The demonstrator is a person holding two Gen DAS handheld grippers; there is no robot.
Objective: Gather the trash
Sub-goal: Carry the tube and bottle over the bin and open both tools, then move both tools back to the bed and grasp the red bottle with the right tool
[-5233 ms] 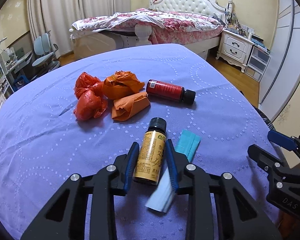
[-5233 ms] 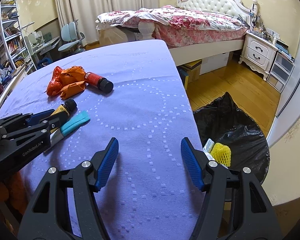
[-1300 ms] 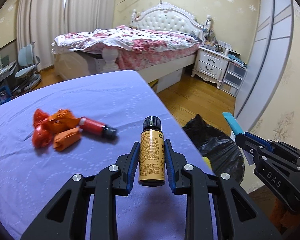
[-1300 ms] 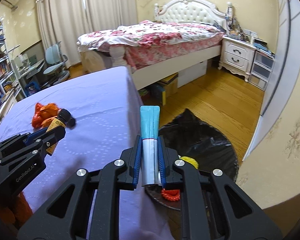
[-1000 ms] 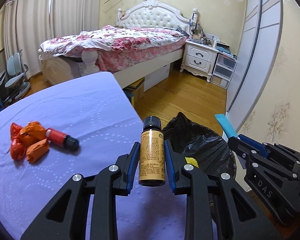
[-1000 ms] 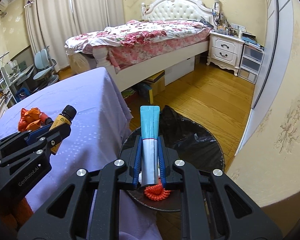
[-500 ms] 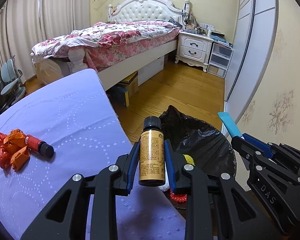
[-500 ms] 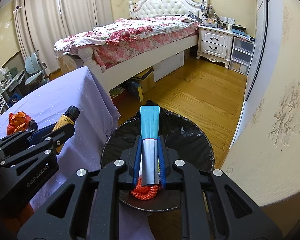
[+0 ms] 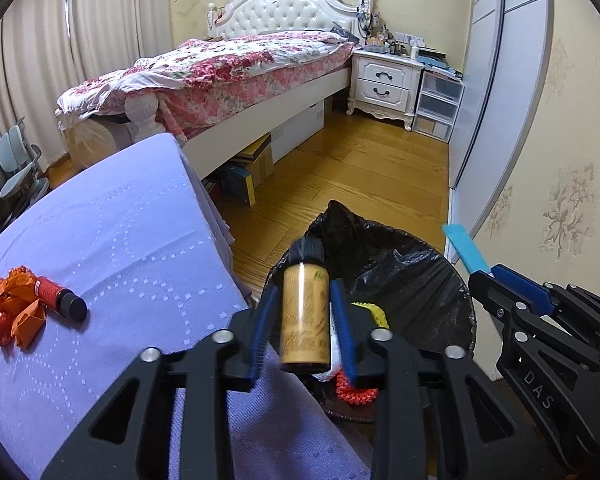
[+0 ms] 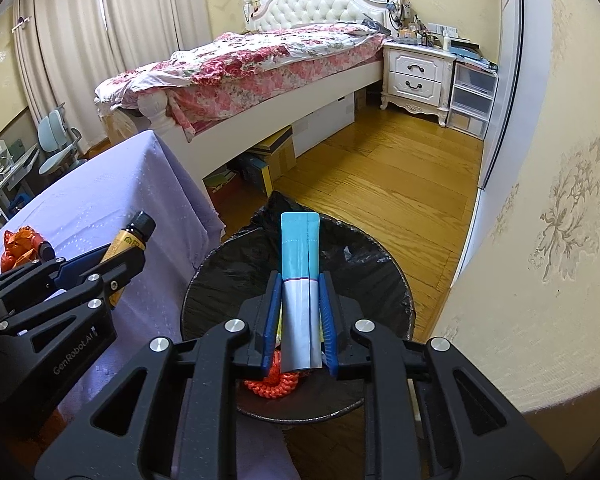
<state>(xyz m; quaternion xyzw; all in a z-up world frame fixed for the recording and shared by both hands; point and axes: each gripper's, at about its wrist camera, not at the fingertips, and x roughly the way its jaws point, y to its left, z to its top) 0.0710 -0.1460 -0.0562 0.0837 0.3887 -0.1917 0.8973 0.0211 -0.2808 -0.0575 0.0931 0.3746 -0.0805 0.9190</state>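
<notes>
My left gripper (image 9: 303, 308) is shut on a small amber bottle (image 9: 305, 312) with a black cap, held at the table's right edge beside the trash bin (image 9: 432, 280); the bottle looks blurred. My right gripper (image 10: 299, 308) is shut on a blue and white tube (image 10: 300, 280), held over the black-lined trash bin (image 10: 372, 256). The bin holds an orange coiled cord (image 10: 274, 380) and a yellow net (image 9: 374, 312). On the purple table (image 9: 112, 240) lie a red bottle (image 9: 60, 298) and crumpled orange-red bags (image 9: 12, 308).
The bin stands on the wood floor (image 10: 400, 176) between the table and the wall (image 10: 548, 200). A bed (image 9: 236, 64), boxes under it, a nightstand (image 9: 384, 80) and plastic drawers (image 9: 436, 108) are beyond. Chairs (image 9: 16, 164) stand at far left.
Both grippers have swung right from the table toward the bin. The tube now hangs over the bin opening and the amber bottle nears its rim, blurred.
</notes>
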